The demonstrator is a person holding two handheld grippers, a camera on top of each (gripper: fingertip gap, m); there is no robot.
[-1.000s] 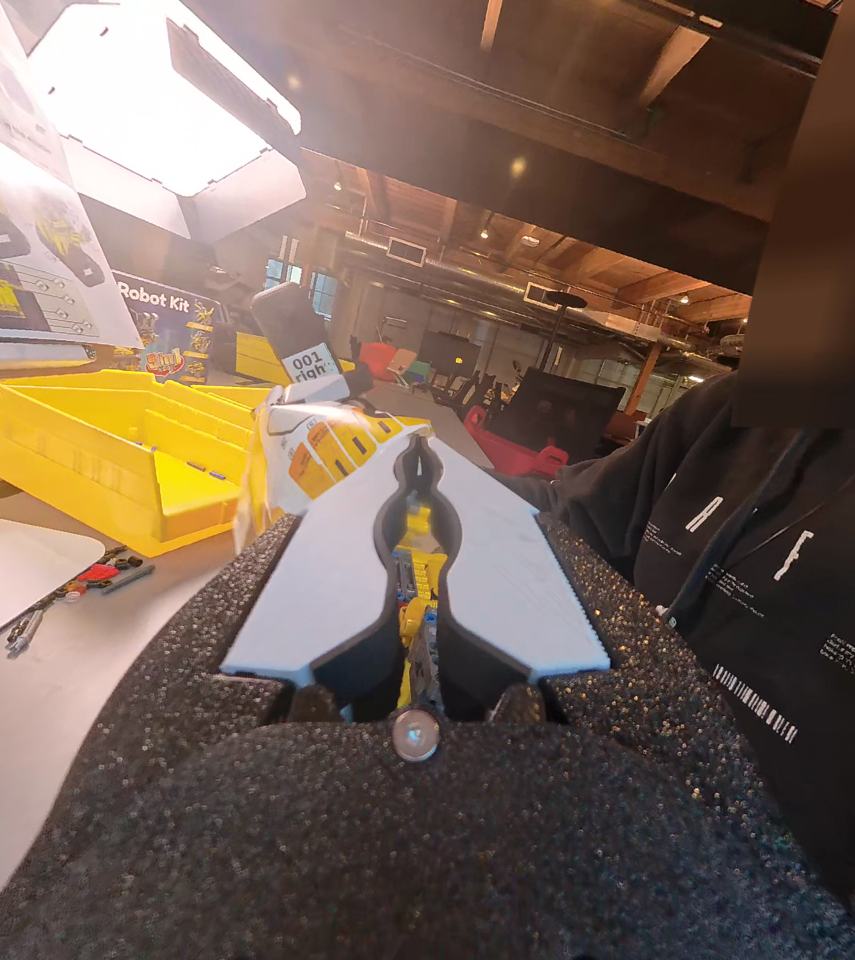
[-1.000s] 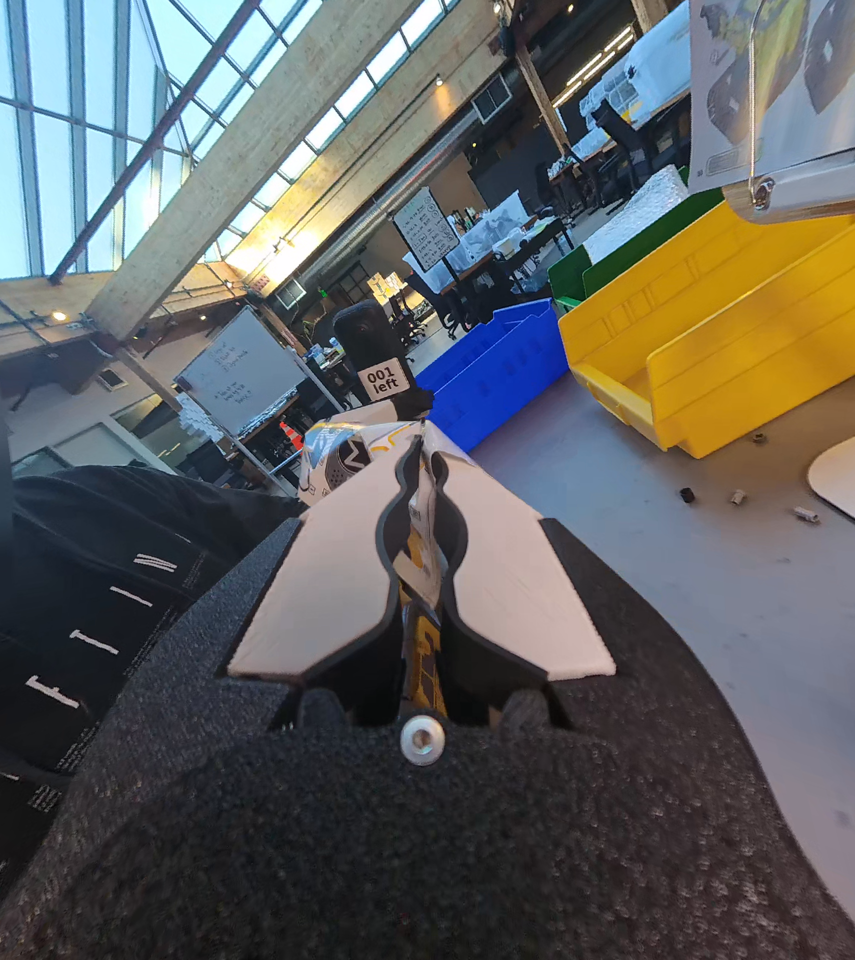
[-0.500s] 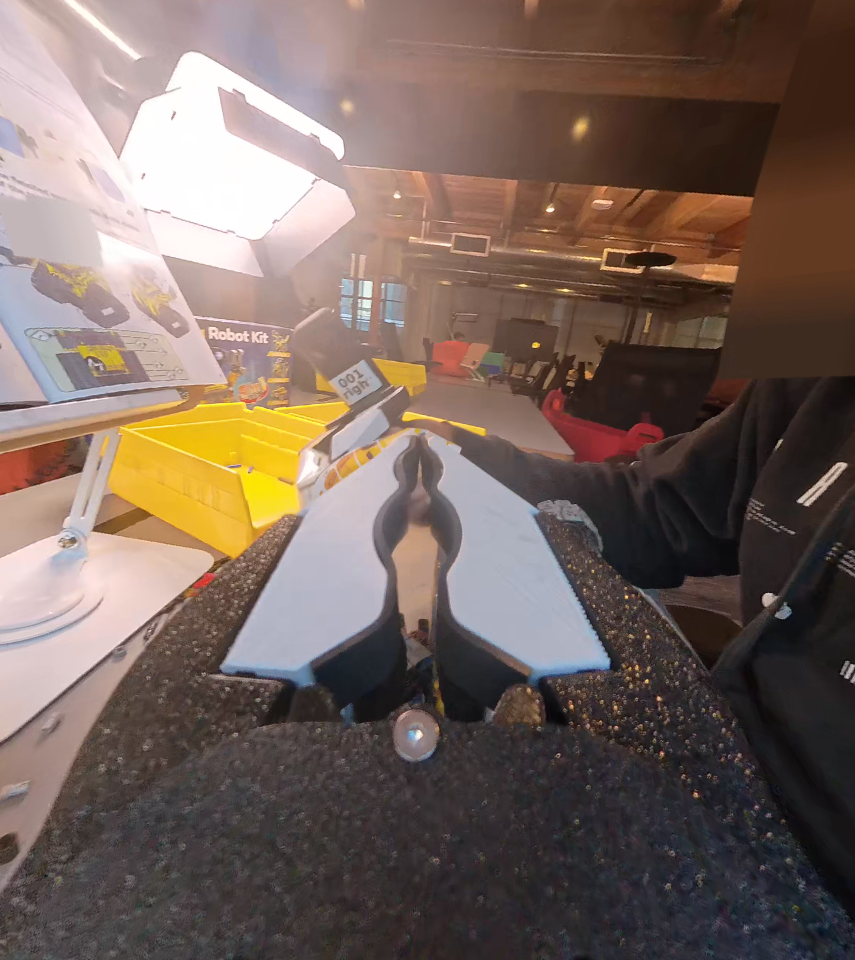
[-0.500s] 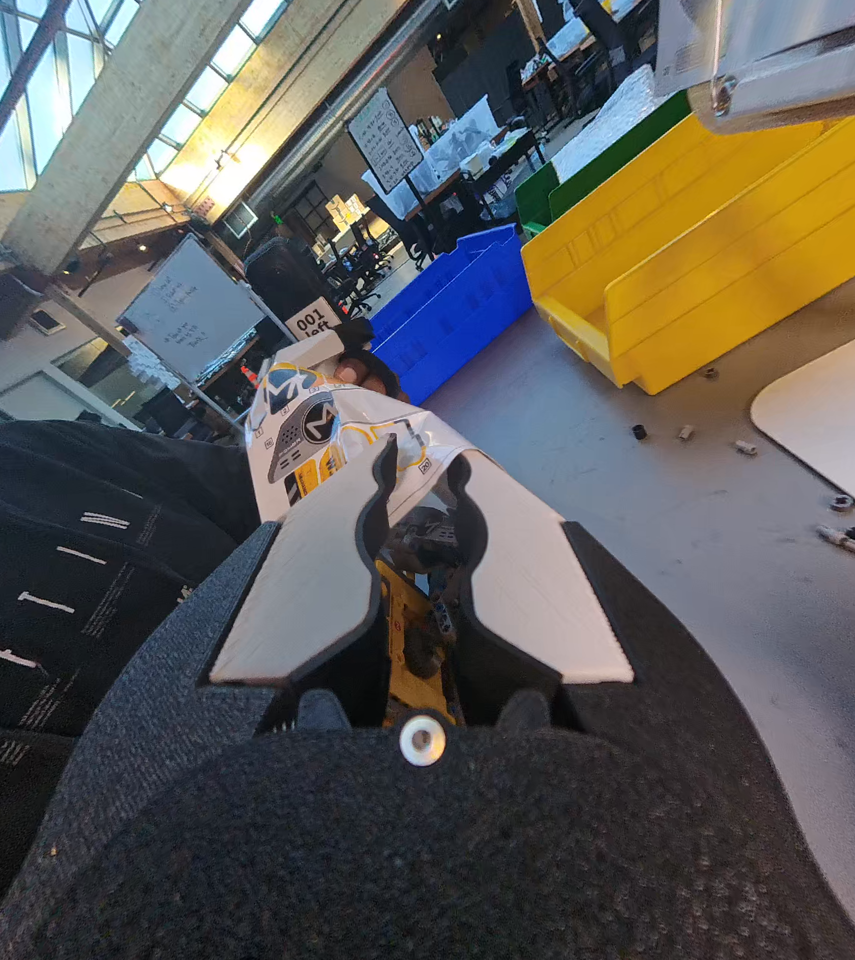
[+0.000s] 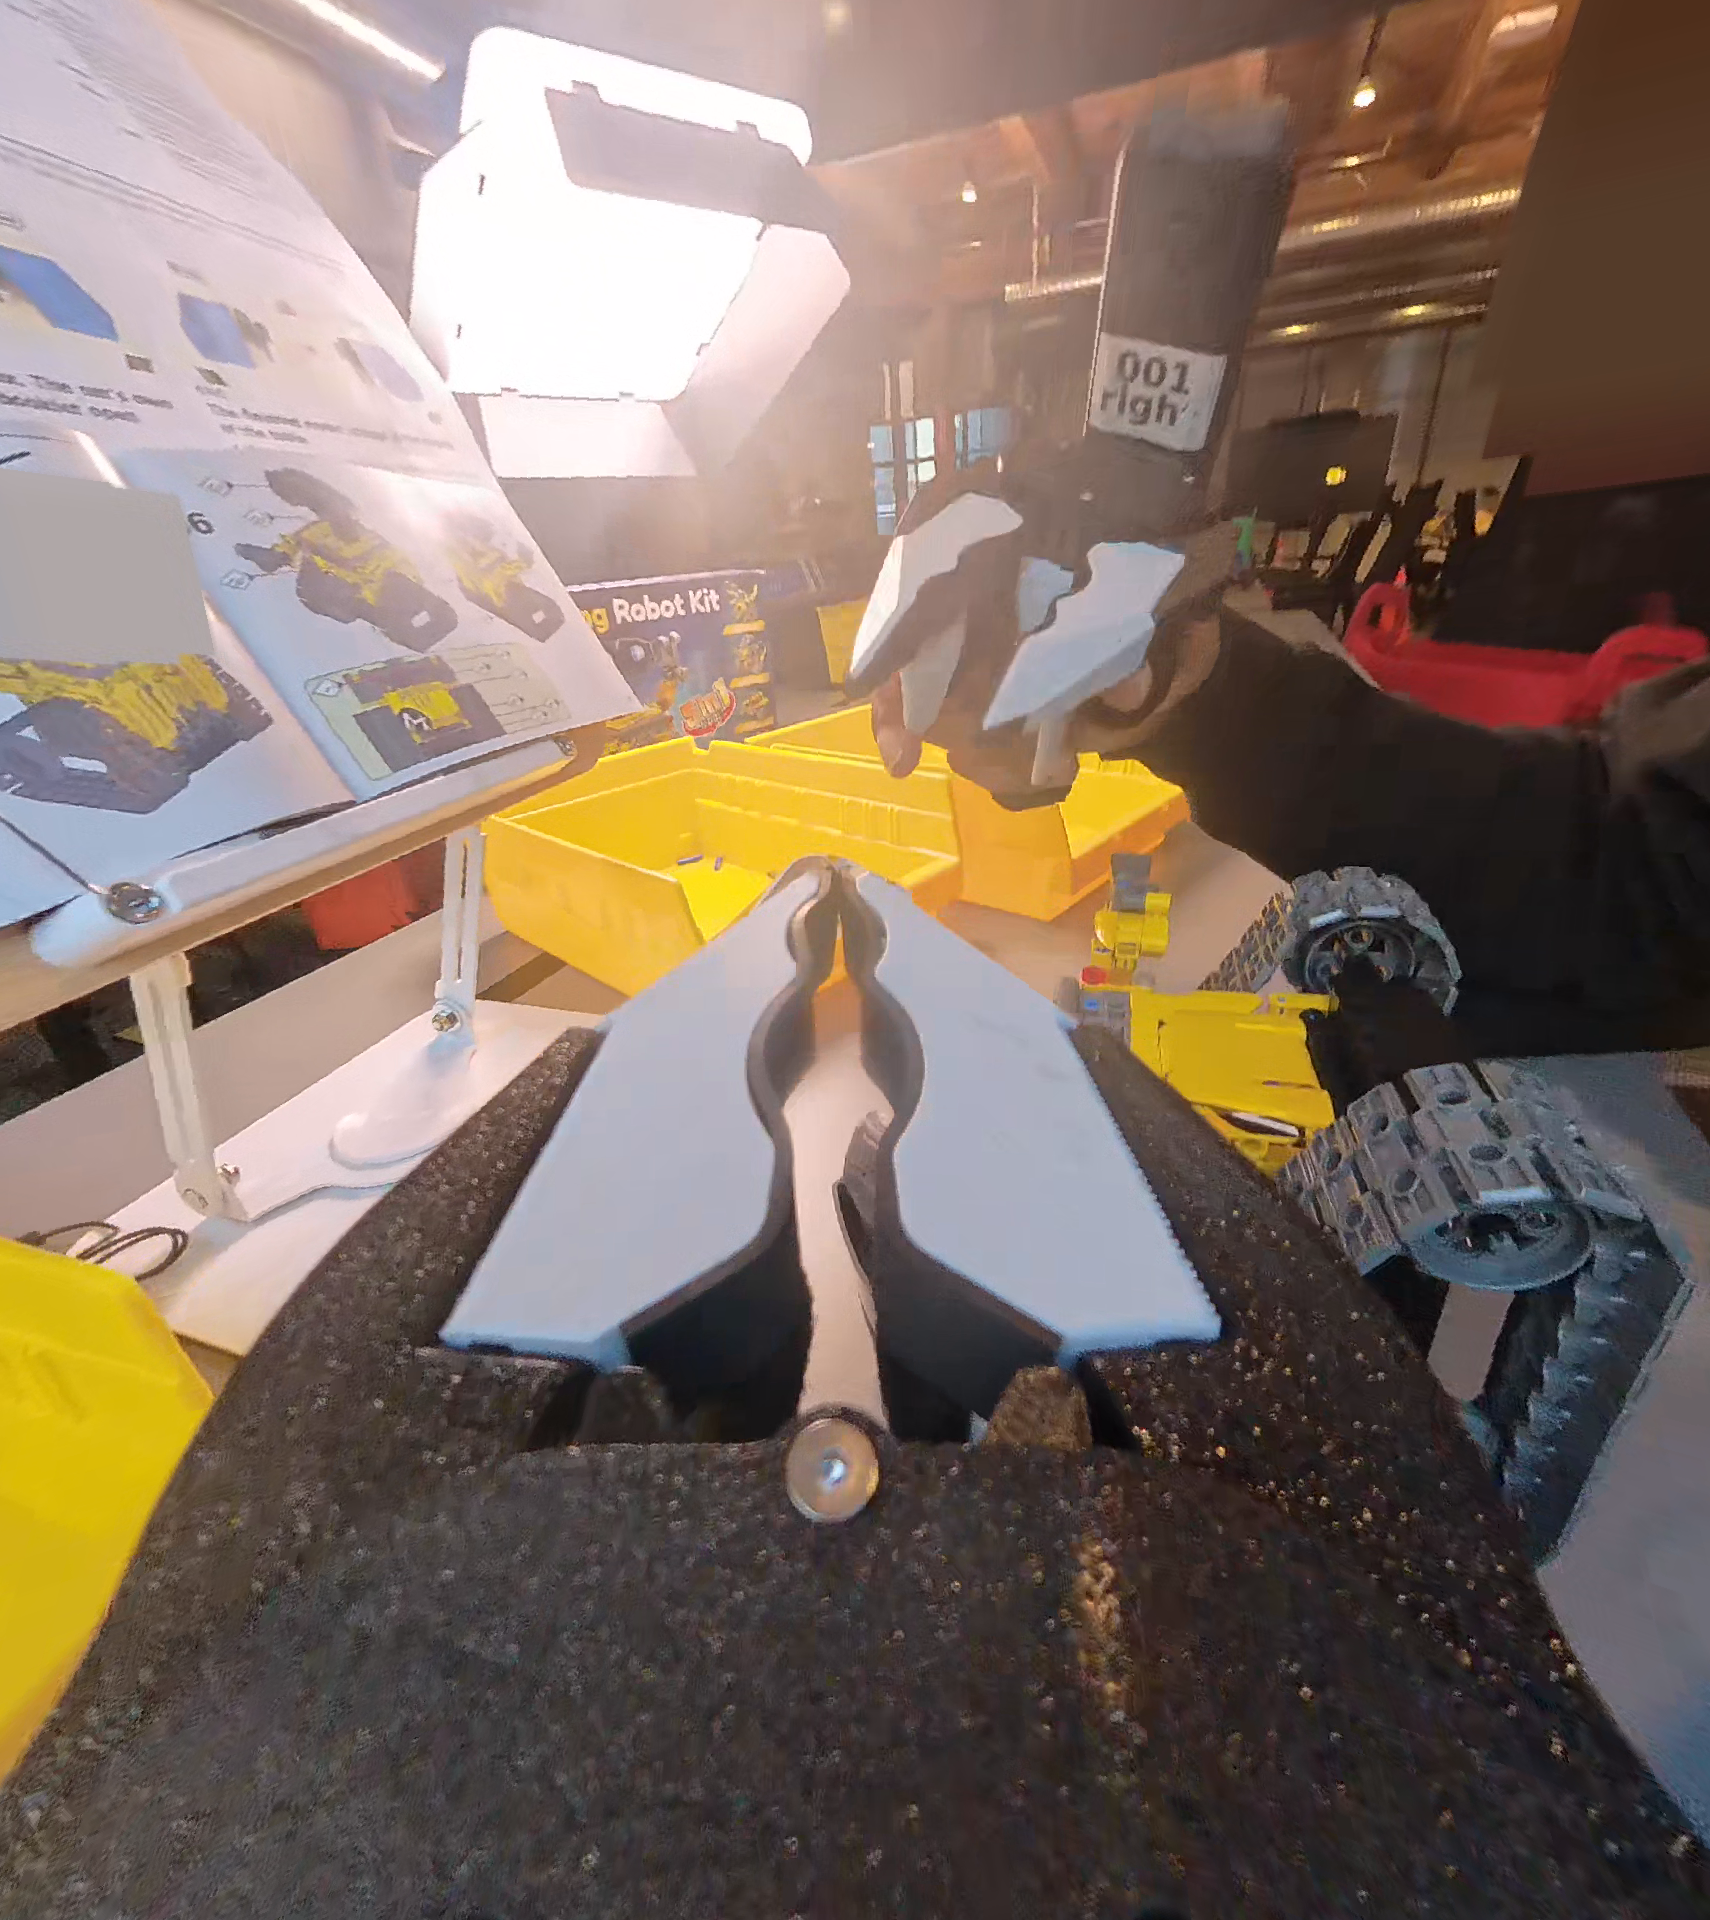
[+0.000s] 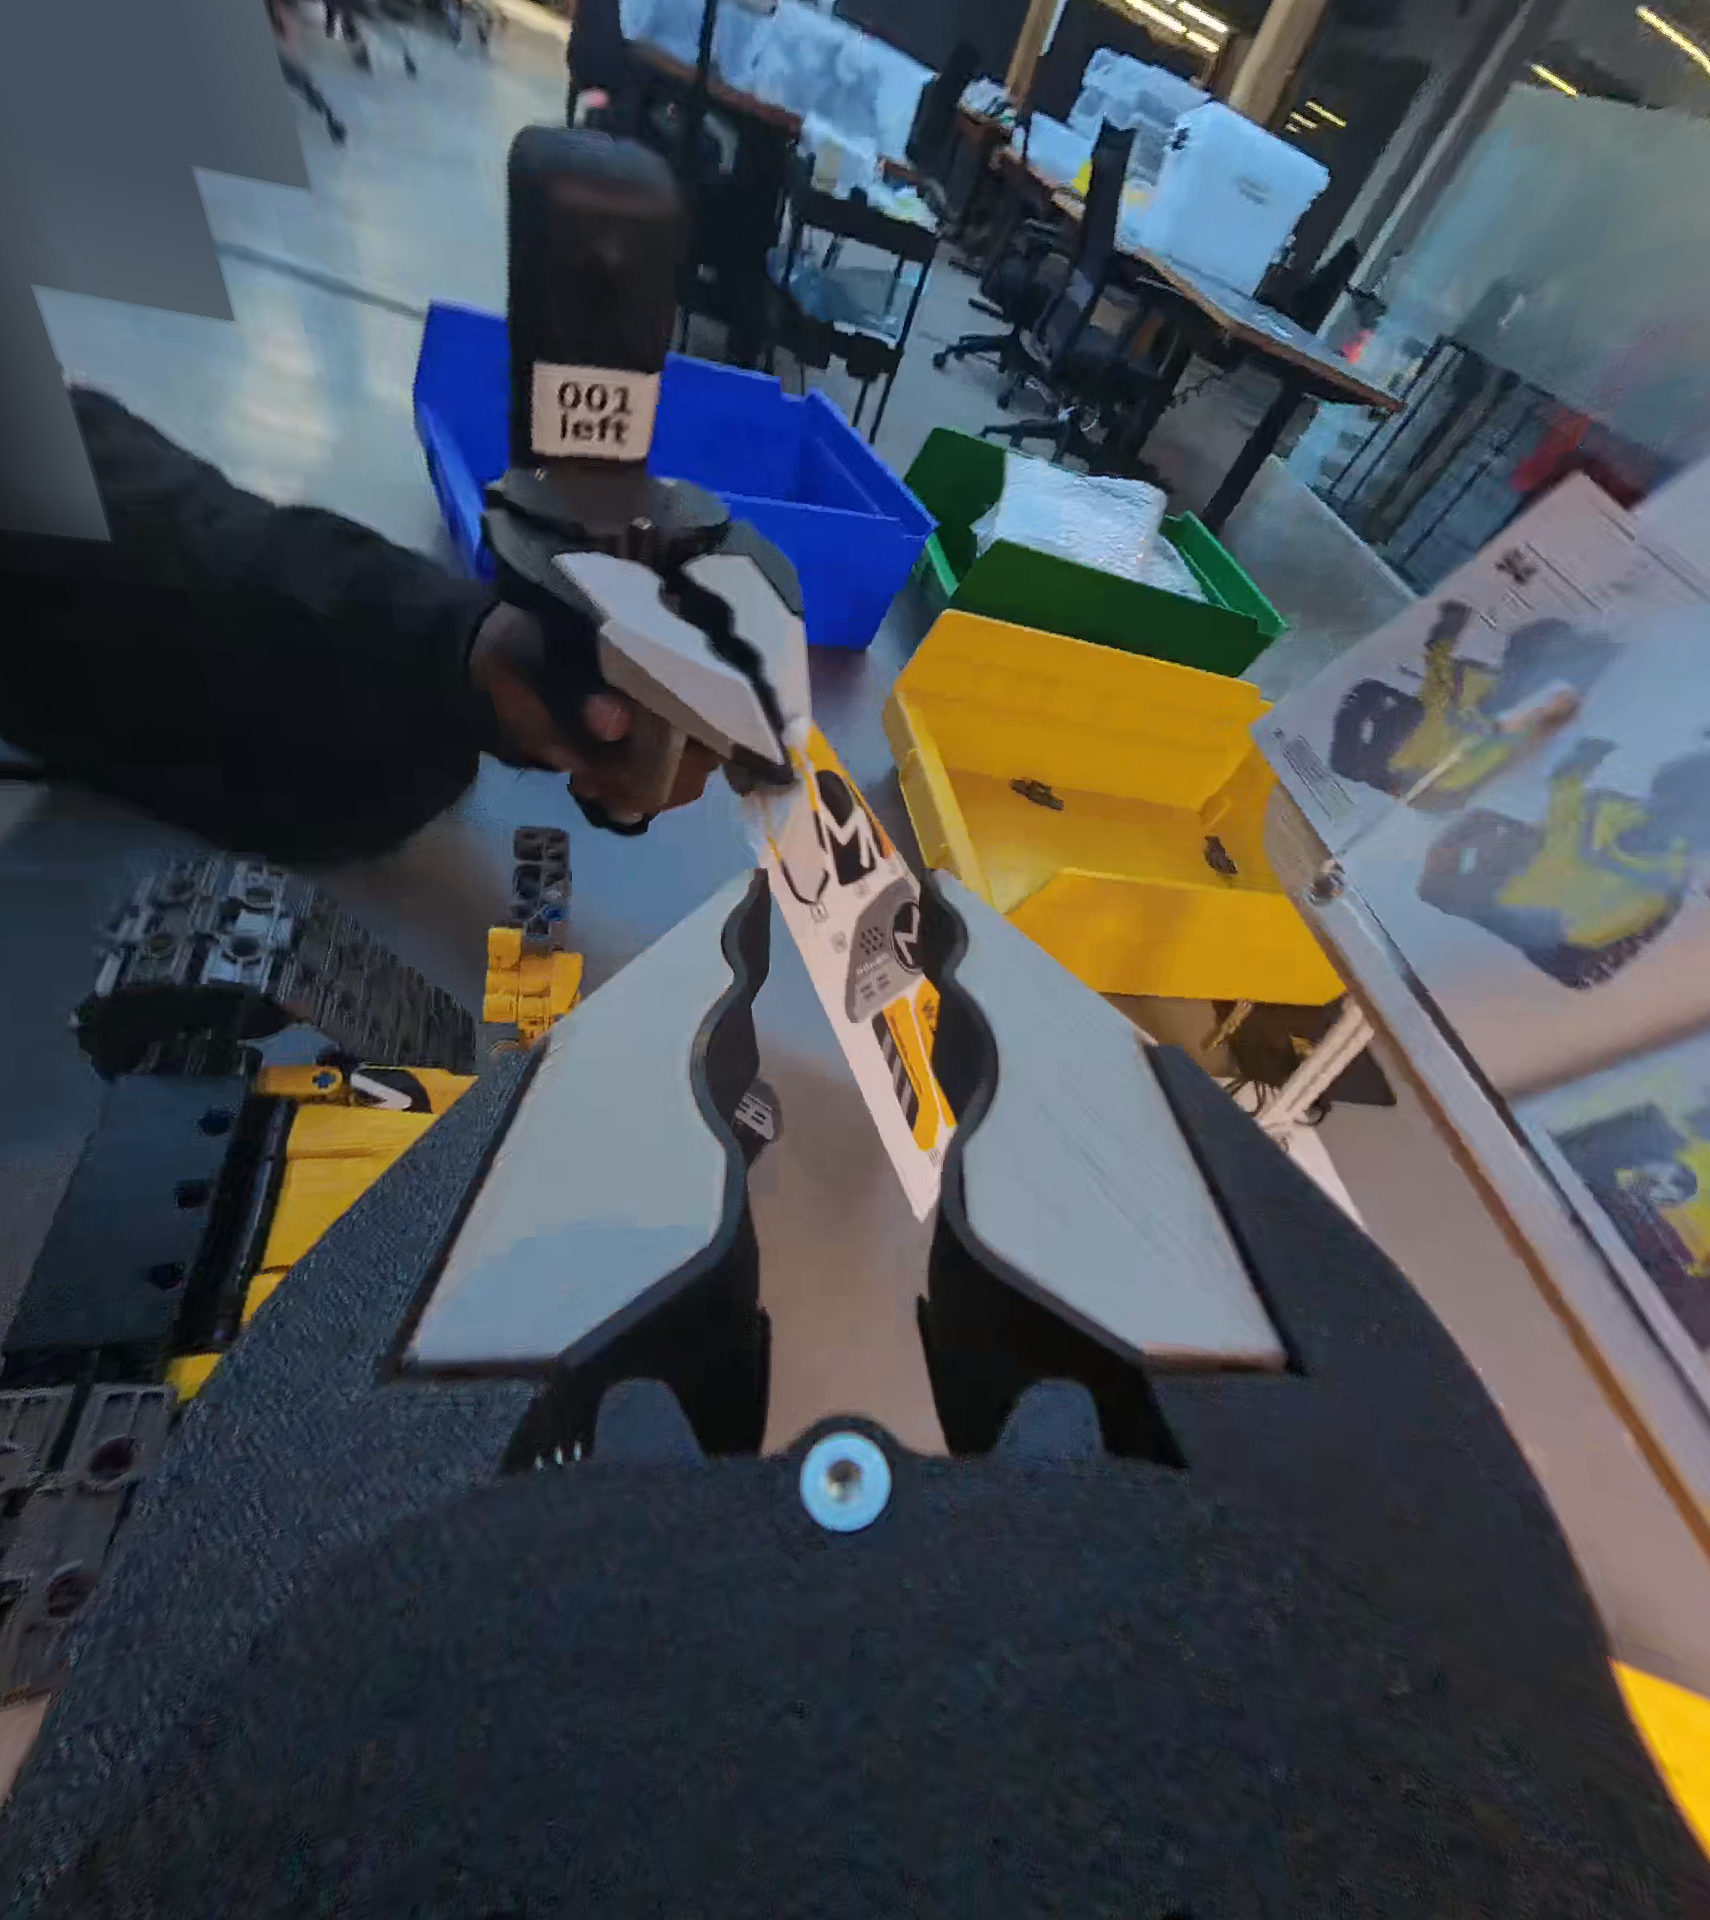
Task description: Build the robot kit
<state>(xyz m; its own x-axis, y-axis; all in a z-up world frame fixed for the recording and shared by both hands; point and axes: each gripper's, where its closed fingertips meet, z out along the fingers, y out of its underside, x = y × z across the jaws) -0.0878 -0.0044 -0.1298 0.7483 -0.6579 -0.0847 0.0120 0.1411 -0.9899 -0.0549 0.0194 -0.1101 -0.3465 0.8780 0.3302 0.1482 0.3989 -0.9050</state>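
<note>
Two grippers face each other above the surface (image 6: 809, 1299). Left gripper (image 6: 763, 748) fingers pinch the top edge of a sticker sheet (image 6: 872, 966), letting it hang free. Right gripper (image 6: 835, 1049) fingers stand wide, holding nothing, flanking the sheet. Below lies a tracked toy vehicle (image 5: 1350, 1091).

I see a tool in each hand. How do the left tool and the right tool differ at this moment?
The left tool is pinched shut on one end of a white printed sheet. The right tool stands open and grips nothing. The sheet hangs from the left tool, whereas at the right tool it only passes through the gap between the fingers. Both tools have pale grey fingers edged in black.
</note>
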